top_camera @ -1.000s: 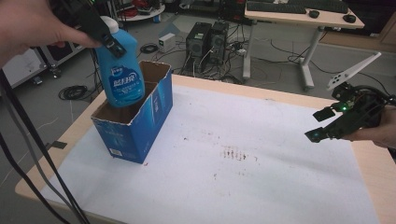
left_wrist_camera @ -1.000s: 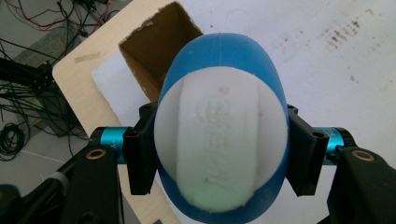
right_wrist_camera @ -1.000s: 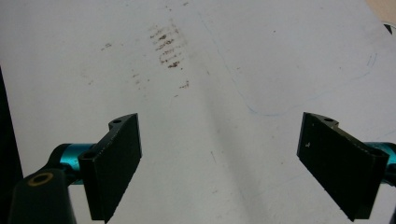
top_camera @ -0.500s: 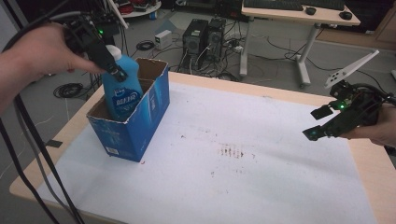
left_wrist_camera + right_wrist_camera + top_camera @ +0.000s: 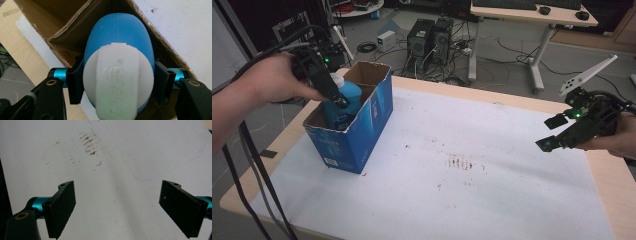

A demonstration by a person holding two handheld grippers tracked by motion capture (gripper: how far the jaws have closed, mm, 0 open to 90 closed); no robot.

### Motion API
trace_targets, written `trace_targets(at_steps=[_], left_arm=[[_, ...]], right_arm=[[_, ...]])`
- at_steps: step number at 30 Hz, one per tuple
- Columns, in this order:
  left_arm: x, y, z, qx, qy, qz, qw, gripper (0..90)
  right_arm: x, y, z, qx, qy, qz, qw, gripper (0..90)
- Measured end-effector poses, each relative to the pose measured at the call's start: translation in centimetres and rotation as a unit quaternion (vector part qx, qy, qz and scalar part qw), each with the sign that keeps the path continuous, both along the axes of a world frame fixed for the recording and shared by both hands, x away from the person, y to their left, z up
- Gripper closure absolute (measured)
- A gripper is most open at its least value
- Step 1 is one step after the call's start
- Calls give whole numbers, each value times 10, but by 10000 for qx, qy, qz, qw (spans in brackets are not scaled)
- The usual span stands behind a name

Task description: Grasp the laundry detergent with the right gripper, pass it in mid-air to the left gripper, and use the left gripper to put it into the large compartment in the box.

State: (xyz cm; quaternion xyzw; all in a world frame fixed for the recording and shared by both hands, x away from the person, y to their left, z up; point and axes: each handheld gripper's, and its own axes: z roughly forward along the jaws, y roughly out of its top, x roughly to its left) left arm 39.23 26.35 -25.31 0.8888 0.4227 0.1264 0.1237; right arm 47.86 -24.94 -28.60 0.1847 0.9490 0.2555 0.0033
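White-covered table (image 5: 492, 165) is carrying the cardboard box (image 5: 362, 135), inside which the left gripper (image 5: 334, 97), clamping the blue bottle (image 5: 349, 97) near its cap, should be lowering straight, clear of the flaps, while the right gripper (image 5: 557, 132) is hanging wide open, well away

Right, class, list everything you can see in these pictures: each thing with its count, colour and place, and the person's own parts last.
Bottle: one, blue with a white cap, partly down inside the box, clamped at the neck.
Cardboard box: one, blue outside, brown inside, open top, on the table's left part.
Table cover: one, white with brown stains, over the table.
Table: one, light wood.
Desk: one, light top, behind on the floor.
Computer towers: two, black, on the floor behind.
Left gripper: one, black, shut on the bottle.
Right gripper: one, black, open above the cover.
Left hand: one.
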Motion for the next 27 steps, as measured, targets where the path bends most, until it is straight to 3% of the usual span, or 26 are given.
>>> trace_targets(at_steps=[10, 27], left_arm=[[3, -1, -19, 112, 97, -142, 9998, 384], [6, -3, -29, 199, 146, -227, 9994, 383]], right_arm=[[0, -1, -4, -32, 51, -11, 10000, 134], [-1, -3, -7, -60, 123, -51, 9999, 134]])
